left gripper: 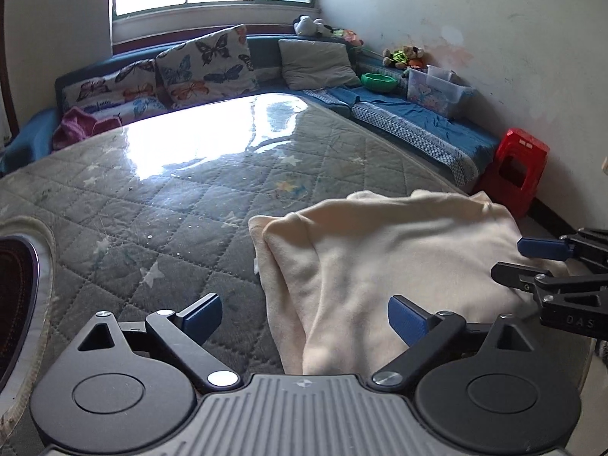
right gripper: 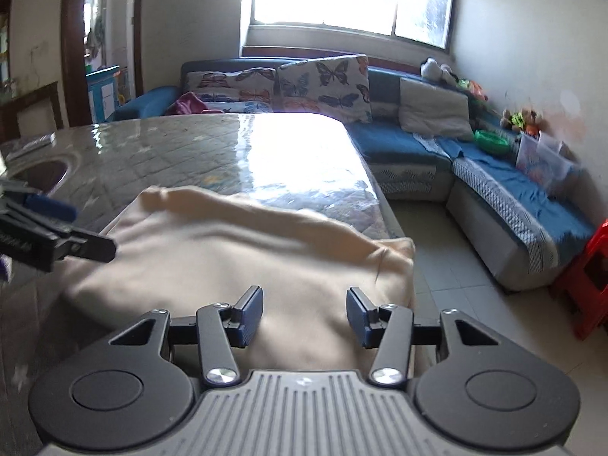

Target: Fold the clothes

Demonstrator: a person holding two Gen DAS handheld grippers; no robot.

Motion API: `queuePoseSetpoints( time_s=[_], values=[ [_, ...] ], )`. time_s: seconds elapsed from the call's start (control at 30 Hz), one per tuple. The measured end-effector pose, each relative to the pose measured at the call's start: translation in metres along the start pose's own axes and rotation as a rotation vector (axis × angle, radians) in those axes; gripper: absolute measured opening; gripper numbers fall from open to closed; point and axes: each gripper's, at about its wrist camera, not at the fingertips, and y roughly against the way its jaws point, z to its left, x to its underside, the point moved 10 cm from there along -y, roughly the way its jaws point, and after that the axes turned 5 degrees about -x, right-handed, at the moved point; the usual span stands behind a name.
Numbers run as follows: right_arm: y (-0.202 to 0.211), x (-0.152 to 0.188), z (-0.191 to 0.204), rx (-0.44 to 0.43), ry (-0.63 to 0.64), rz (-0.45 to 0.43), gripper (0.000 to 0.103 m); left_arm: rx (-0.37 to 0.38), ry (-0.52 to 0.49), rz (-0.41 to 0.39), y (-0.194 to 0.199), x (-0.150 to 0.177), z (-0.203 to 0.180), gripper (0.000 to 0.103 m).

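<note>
A soft cream cloth (left gripper: 383, 266) lay folded on the worktop (left gripper: 159, 205), close to its near right corner. The worktop had a grey quilted cover with little stars under a shiny clear sheet. The left gripper (left gripper: 304, 319) was wide open over the left edge of the cloth and held nothing. The right gripper (right gripper: 304, 317) was partly open above the cloth and held nothing too. Behind the worktop stood a blue sofa (left gripper: 418, 121) with butterfly pillows (left gripper: 207, 66). A red stool (left gripper: 518, 173) sat on the floor.
</note>
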Motion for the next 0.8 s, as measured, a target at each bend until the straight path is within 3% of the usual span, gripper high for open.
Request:
queuePoseSetpoints(
  time_s=[0.17, 0.37, 0.6, 0.8],
  values=[
    [0.007, 0.012, 0.006, 0.021, 0.01, -0.019, 0.05, -0.02, -0.052, 0.003, -0.003, 0.011, -0.007, 0.098],
    [0.024, -0.004, 0.015, -0.026, -0.013, -0.084, 0.05, -0.026, -0.044, -0.011, 0.0, 0.01, -0.005, 0.098],
    [0.008, 0.01, 0.031, -0.047, -0.004, -0.039, 0.05, -0.038, -0.03, -0.005, 0.003, 0.017, -0.001, 0.098],
    [0.013, 0.01, 0.035, -0.052, -0.011, -0.039, 0.058, -0.04, -0.019, -0.008, 0.01, 0.017, 0.003, 0.101]
  ],
)
